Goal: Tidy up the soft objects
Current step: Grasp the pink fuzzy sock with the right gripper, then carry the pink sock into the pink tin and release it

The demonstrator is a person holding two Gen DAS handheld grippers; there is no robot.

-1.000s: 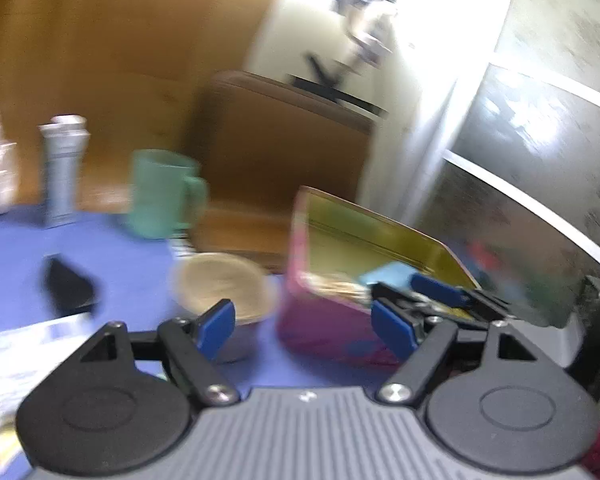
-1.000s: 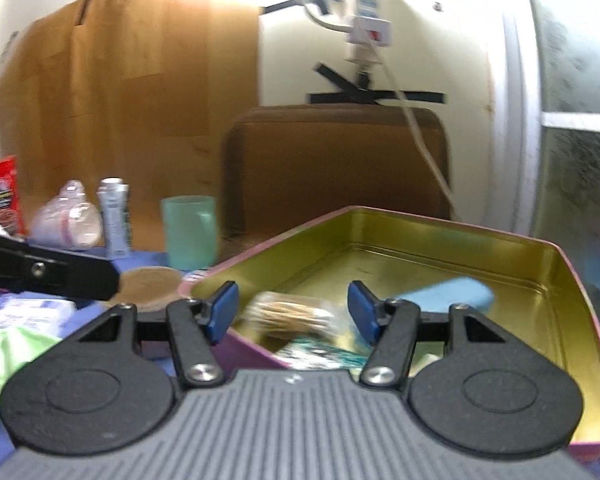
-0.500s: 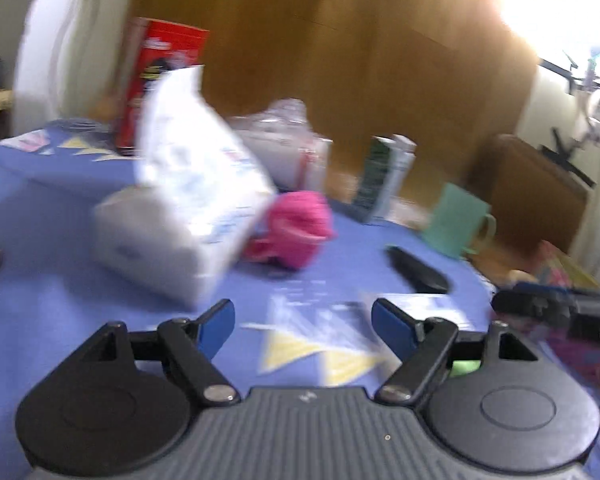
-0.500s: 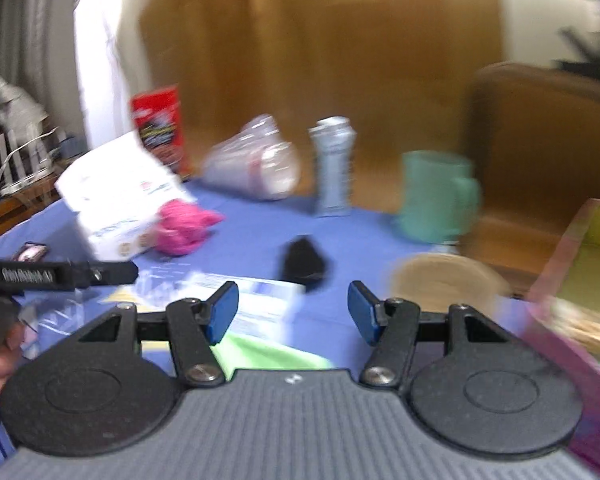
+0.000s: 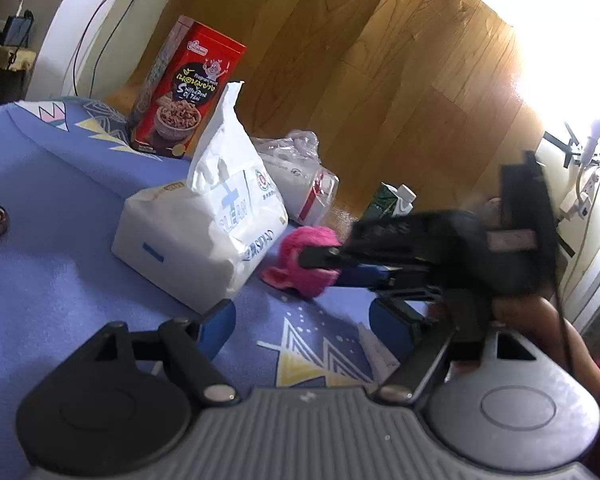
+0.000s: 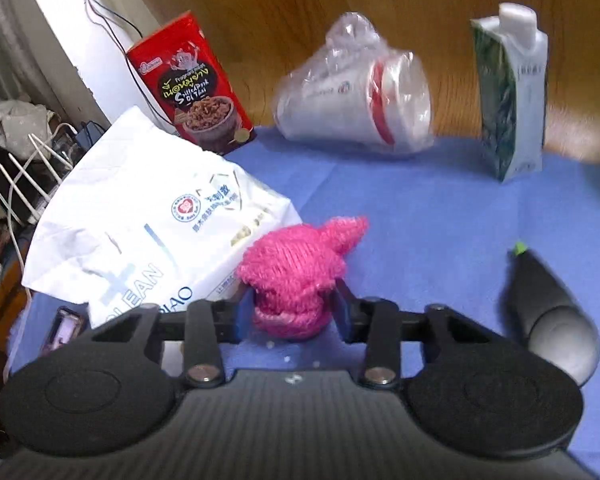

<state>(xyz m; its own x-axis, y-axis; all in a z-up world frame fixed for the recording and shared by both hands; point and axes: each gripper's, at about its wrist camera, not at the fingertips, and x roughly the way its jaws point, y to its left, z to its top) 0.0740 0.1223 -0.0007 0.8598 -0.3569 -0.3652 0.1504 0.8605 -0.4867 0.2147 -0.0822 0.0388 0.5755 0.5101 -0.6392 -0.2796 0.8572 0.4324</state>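
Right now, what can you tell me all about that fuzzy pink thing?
The pink knitted thing looks like soft yarn, a rounded lump with a rolled rim at its base and a floppy pointed tip leaning right. It sits on the blue tablecloth, right beside the white tissue pack. The right claw has just been closing around its base, one blue pad on each side.

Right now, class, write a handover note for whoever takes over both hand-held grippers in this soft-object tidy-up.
Right hand-held gripper: jaws have just been closing around the pink knitted toy; a firm grip is not yet clear.
Left hand-held gripper: open, empty, above the tablecloth.
The toy sits on the cloth beside the tissue pack.
Done: toy reached.
Left: grip it, lift it, put it away.
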